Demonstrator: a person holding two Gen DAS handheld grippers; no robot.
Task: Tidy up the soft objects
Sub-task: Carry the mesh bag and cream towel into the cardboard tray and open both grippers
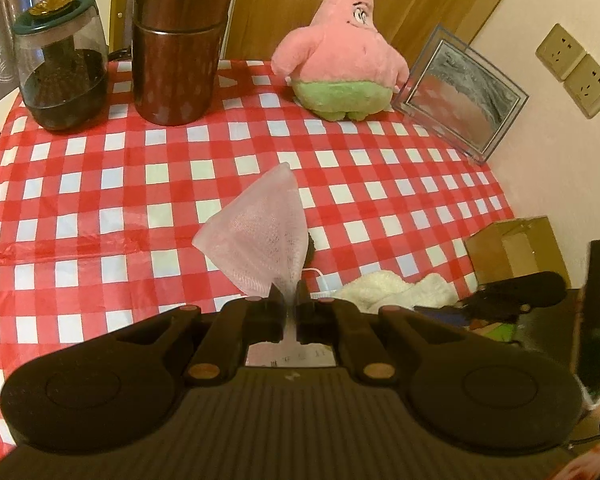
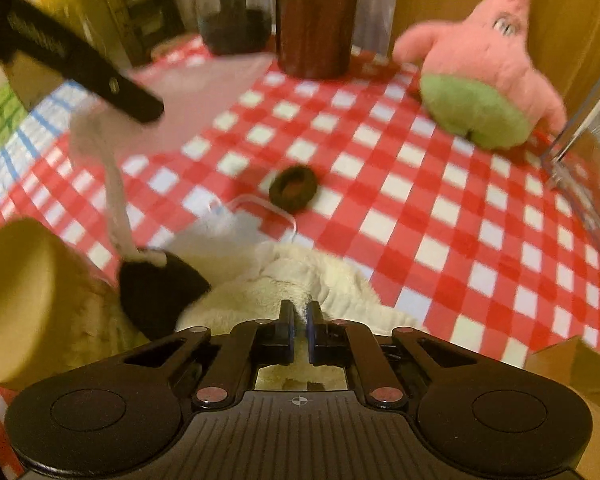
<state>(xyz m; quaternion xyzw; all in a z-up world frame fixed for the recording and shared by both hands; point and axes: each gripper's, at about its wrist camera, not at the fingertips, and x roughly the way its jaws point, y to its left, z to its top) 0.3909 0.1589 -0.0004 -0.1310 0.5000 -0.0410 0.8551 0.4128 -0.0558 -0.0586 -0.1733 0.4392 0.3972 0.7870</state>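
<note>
— Item one?
— Mesh pouch (image 1: pixel 257 232), pale pink, translucent, cone-shaped. It is held clear of the counter (image 1: pixel 99 184) by the left tongs (image 1: pixel 288 294), which are clamped together on its gathered narrow end. Its long axis runs away from the tongs and slightly left, with the wide end up and forward, toward the pink star plush (image 1: pixel 340 60).

— Item two?
— Cream fleece cloth (image 2: pixel 300 280), heaped at the near edge of the counter. The right tongs (image 2: pixel 298 314) are pressed nearly together on a fold of it. No clear long axis can be told from the crumpled heap. A black plush piece (image 2: pixel 155 288) lies touching it on the left.

— Other entries?
— Dark ring (image 2: pixel 293 188), flat on the checked cloth, apart from the fleece. Brown canister (image 1: pixel 179 44) and lidded glass jar (image 1: pixel 61 68), upright, side by side at the far edge. Clear picture frame (image 1: pixel 460 88), upright, just right of the plush. The right wrist view is blurred.
</note>
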